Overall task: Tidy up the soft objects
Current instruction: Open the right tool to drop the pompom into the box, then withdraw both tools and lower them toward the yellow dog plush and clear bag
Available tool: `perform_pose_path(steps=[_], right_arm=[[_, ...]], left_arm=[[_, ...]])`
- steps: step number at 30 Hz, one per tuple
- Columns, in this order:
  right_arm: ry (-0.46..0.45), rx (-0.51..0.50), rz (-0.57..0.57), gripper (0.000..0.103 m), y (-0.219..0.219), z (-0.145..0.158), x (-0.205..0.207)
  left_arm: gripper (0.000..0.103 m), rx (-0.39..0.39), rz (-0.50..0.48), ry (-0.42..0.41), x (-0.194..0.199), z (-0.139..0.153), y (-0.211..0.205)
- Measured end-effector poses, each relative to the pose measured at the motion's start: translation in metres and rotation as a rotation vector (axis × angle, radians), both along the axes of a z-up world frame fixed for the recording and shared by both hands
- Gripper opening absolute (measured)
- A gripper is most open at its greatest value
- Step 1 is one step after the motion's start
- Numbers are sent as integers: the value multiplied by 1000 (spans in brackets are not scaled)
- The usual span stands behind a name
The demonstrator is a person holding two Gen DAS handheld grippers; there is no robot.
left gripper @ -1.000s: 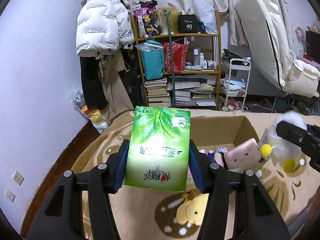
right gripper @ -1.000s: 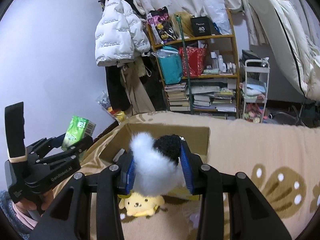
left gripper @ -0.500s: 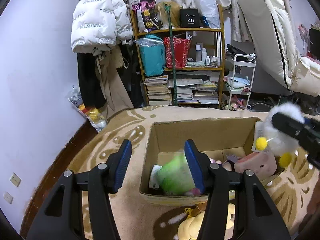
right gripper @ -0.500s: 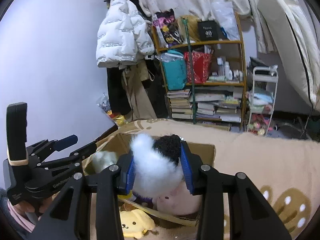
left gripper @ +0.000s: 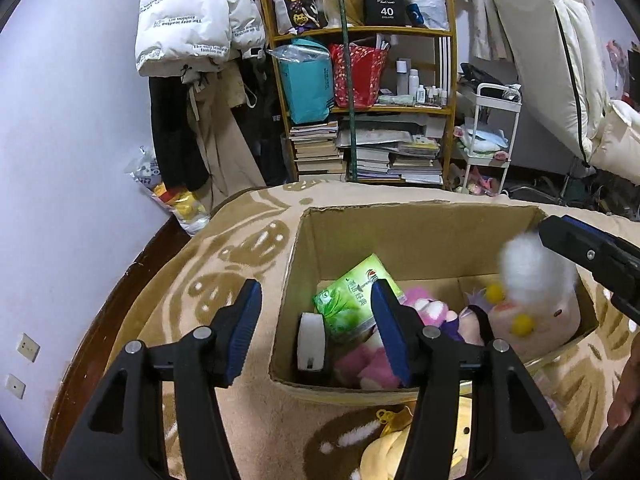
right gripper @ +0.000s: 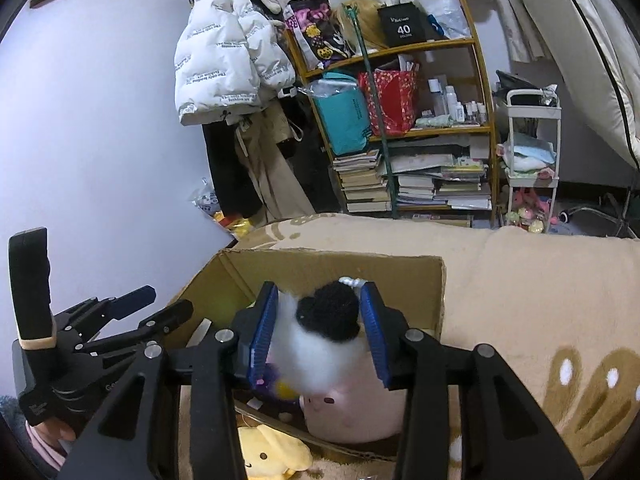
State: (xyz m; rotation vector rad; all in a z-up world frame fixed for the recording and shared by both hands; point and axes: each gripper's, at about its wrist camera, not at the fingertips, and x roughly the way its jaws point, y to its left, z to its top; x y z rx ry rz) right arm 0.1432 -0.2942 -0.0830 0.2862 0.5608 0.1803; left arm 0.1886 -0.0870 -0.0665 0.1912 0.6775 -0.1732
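Observation:
An open cardboard box (left gripper: 416, 232) sits on a beige patterned blanket. In it lie a green tissue pack (left gripper: 352, 300), pink plush toys (left gripper: 424, 308) and a pale pink square plush (left gripper: 560, 320). My left gripper (left gripper: 316, 328) is open and empty above the box's near left corner. My right gripper (right gripper: 318, 328) hangs over the box with its pads spread beside a white fluffy plush with a black top (right gripper: 324, 340); the plush looks blurred and I cannot tell if it is still gripped. It also shows in the left wrist view (left gripper: 532, 268).
A yellow plush (right gripper: 272, 456) lies on the blanket in front of the box. Behind stand a wooden shelf (left gripper: 360, 80) with books and bags, hanging coats (left gripper: 192, 20), a white cart (left gripper: 492, 132) and a leaning mattress at right.
My left gripper opened and the green tissue pack dropped into the box. My right gripper carried the white plush over the box, and its jaws now look wider.

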Motion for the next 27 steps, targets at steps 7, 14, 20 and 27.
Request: perform_pose_path(steps=[7, 14, 20, 27], right_arm=[[-23, -23, -14, 69, 0, 5, -7], [-3, -98, -66, 98, 4, 8, -21], [7, -103, -103, 103, -3, 15, -38], [35, -95, -154, 103, -16, 20, -64]], left_arm=[[71, -2, 12, -2, -3, 2, 4], [85, 14, 12, -3, -15, 5, 6], [92, -9, 8, 12, -25, 11, 10], [95, -17, 13, 3, -48, 18, 17]])
